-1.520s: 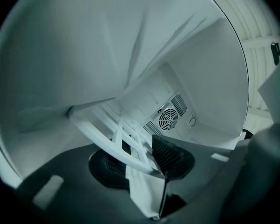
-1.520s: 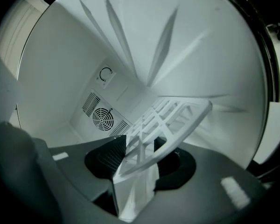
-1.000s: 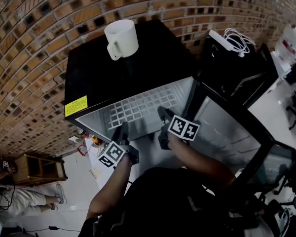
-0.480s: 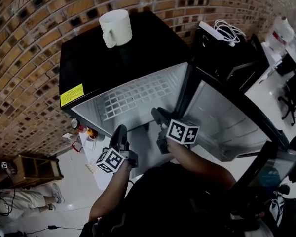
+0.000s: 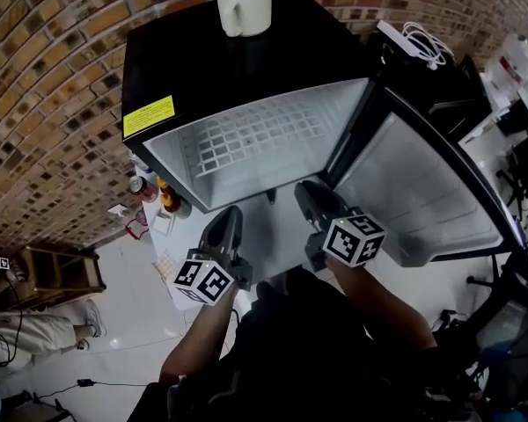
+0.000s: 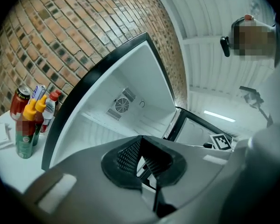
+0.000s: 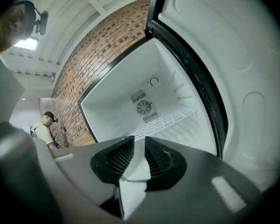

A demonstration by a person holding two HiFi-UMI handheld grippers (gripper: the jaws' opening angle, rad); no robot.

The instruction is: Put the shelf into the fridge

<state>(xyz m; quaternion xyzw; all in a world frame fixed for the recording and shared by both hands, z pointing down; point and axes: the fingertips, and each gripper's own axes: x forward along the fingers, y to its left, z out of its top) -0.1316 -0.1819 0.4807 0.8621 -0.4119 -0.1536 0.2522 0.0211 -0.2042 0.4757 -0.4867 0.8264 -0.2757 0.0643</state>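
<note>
Shelf (image 5: 255, 143) sits inside fridge (image 5: 185, 60), upper centre | left tongs (image 5: 231, 214) together, empty | right tongs (image 5: 307, 192) closing on nothing | next: likely check shelf level on rails, withdraw straight

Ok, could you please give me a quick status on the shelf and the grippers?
Left gripper shut, empty. Right gripper closing, nothing between its fingers. Shelf lying inside the open fridge. Nothing blocking the opening.
</note>
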